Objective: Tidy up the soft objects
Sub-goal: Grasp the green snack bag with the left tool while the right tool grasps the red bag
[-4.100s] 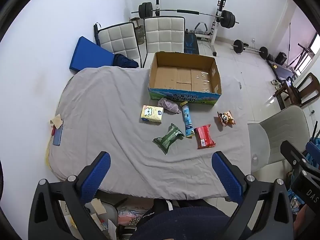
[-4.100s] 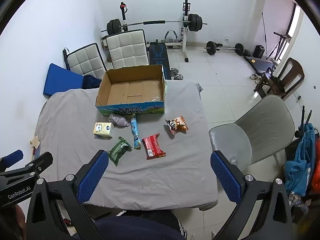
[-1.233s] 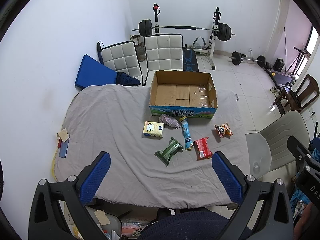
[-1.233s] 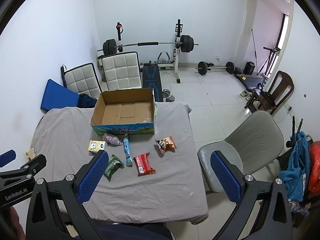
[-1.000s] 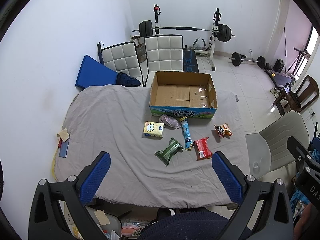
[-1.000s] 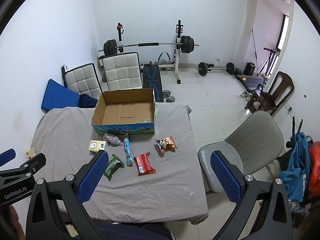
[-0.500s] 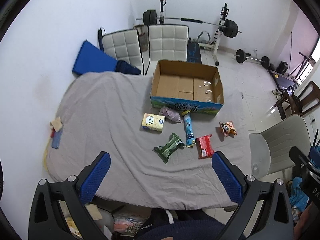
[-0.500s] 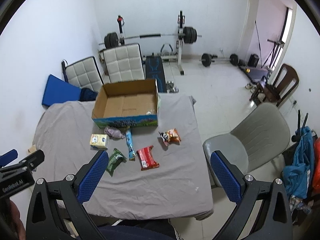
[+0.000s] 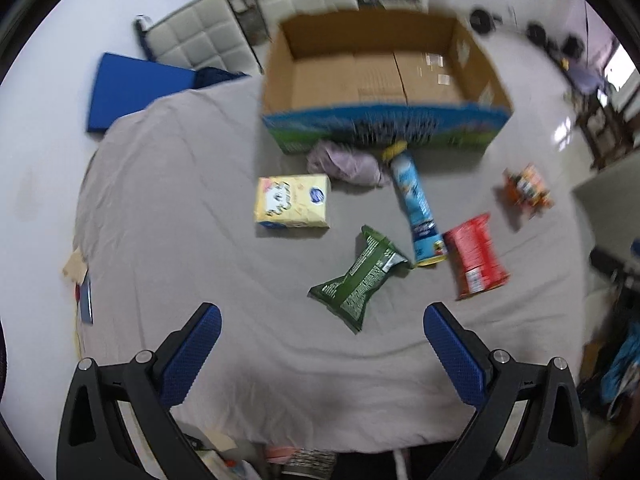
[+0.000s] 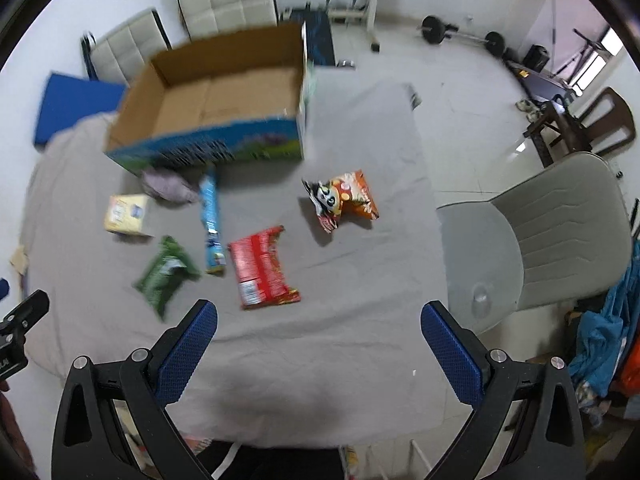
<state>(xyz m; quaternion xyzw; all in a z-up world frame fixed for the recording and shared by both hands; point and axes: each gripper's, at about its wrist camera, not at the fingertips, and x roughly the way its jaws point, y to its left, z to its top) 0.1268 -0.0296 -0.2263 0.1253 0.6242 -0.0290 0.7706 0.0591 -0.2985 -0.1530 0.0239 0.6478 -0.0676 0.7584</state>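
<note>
I have dropped both grippers closer to the tabletop (image 9: pixel 168 184); left gripper (image 9: pixel 322 336) and right gripper (image 10: pixel 318 330) fingers spread, empty. Green packet (image 9: pixel 360 278) lies near the cardboard box (image 9: pixel 384 80).

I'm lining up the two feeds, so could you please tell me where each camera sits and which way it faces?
Left wrist: on the left gripper, above the table's near edge, facing down and forward at the cardboard box; its own blue-padded fingers show, spread apart.
Right wrist: on the right gripper, further right, facing the same table and grey chair; its fingers show.
Shared: the box, green packet, red packet.
</note>
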